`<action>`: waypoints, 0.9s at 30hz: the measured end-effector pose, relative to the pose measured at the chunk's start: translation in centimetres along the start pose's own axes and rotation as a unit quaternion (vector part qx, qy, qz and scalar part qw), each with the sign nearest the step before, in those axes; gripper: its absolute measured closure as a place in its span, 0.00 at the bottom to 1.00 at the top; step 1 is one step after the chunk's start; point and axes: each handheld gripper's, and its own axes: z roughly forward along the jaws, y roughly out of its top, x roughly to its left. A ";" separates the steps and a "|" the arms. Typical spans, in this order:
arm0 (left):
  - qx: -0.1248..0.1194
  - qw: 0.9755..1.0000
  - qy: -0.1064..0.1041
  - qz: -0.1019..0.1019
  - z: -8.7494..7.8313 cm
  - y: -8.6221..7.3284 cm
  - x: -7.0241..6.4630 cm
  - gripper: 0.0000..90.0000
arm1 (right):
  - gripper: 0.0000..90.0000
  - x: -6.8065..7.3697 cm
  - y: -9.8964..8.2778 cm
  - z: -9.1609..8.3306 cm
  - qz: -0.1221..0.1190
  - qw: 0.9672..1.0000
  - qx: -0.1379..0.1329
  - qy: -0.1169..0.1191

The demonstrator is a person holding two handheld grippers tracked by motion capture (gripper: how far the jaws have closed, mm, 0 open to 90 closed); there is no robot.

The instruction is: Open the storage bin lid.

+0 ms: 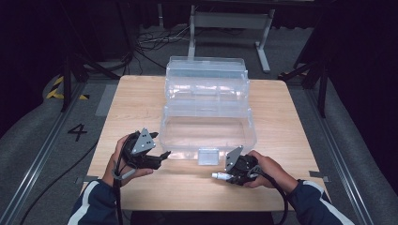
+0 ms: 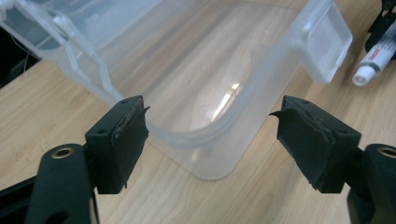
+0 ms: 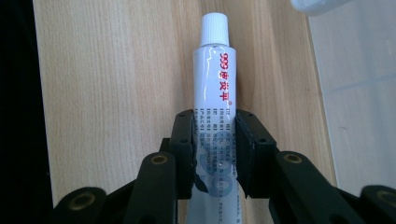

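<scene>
Two grippers worked at the near edge of a light wooden table point(image 1: 136, 93), each held in one of the person's hands. The right gripper point(image 1: 224, 176) lay low over the tabletop at the near right, its jaws pinching a white tube point(image 3: 215, 100) by its lower body, the pads pressed against both sides. The tube pointed away from the jaws, its ribbed white cap at the far end of it in the right gripper view, red print running along its length. From above, the tube's cap point(image 1: 216, 176) poked out leftward from that gripper, just near of the box's front latch tab point(image 1: 208, 156).

The left gripper point(image 1: 164, 155) sat at the near left, aimed at the near left corner of a clear plastic box point(image 1: 206, 129). Its jaws stood spread wide with nothing pinched; in the left gripper view the rounded corner of the box point(image 2: 205, 140) showed between and beyond the two black pads, which did not press on it. The tube point(image 2: 373, 63) was visible at the far right of that view, beside the latch tab point(image 2: 327, 46).

The box stood open in the middle of the table, its tiered trays point(image 1: 206, 86) folded back toward the far side and its lower compartment holding nothing visible.
</scene>
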 end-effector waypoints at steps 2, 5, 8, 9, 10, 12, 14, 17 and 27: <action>0.008 1.000 -0.002 -0.001 0.0 -0.7 0.1 0.26 | 0.78 0.0 -0.1 -0.1 0.001 1.000 -0.001 0.000; 0.025 1.000 -0.012 -0.014 0.4 -2.3 0.4 0.26 | 0.78 -0.1 -0.2 -0.2 0.002 1.000 0.001 0.002; 0.057 0.998 -0.017 -0.017 1.2 -3.9 0.7 0.26 | 0.78 0.0 -0.2 -0.3 0.000 1.000 0.003 0.003; 0.064 0.998 -0.019 -0.020 1.4 -4.3 0.7 0.26 | 0.78 0.0 -0.2 -0.3 0.000 1.000 0.002 0.005; 0.074 0.997 -0.024 -0.021 1.7 -4.7 0.8 0.26 | 0.78 -0.1 -0.2 -0.4 -0.002 1.000 0.001 0.007; 0.087 0.995 -0.029 -0.027 2.1 -5.6 0.9 0.24 | 0.78 0.0 -0.2 -0.4 -0.004 1.000 0.002 0.006; 0.103 0.993 -0.036 -0.037 2.6 -6.5 1.0 0.24 | 0.78 0.0 -0.3 -0.5 -0.006 1.000 0.003 0.009; 0.103 0.991 -0.053 -0.063 2.9 -7.4 1.2 0.23 | 0.78 -0.1 -0.3 -0.7 -0.010 1.000 0.002 0.012; 0.088 0.991 -0.059 -0.077 3.6 -8.6 0.9 0.17 | 0.78 -0.3 -0.7 -1.5 -0.010 1.000 -0.001 0.006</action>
